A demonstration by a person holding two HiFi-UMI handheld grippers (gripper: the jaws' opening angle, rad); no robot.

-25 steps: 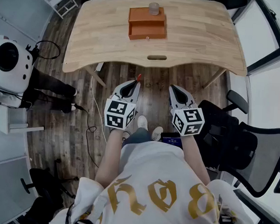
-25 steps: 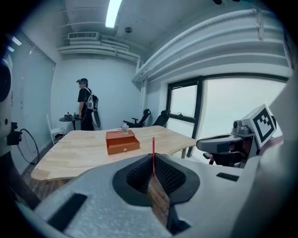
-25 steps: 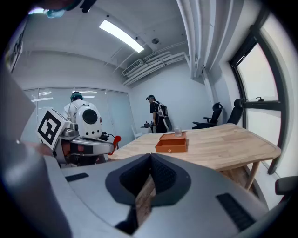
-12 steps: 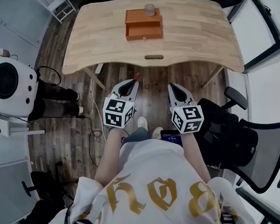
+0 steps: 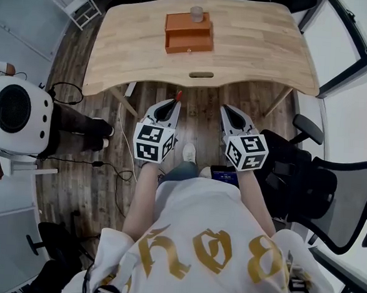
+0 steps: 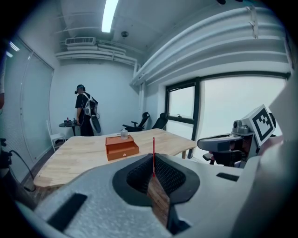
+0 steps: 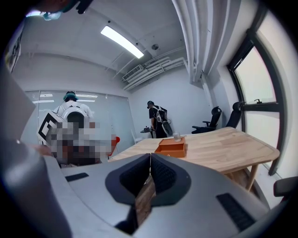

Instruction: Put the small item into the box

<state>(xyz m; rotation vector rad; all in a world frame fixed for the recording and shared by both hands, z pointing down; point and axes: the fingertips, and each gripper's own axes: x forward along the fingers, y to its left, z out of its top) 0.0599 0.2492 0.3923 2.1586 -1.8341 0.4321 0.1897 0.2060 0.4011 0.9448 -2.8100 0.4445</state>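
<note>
- The left claw (image 5: 174, 104) is clenched on a thin red stick (image 6: 153, 149), over the wood floor (image 5: 201, 122) short of the bench's (image 5: 259, 51) near edge.
- The right claw (image 5: 225, 110) is clenched with nothing in it, beside the left one but apart from it.
- The orange box (image 5: 189, 37) sits near the bench's far edge, with the small clear jar (image 5: 196, 13) on its rear part.
- Bare bench lies on both sides of the box.
- A black chair (image 5: 333, 197) crowds the right side.

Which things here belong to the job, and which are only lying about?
Job: orange box; thin red stick, held in the shut left gripper; wooden table.
Lying about: black office chair; white round machine; perhaps the small jar on the box.
</note>
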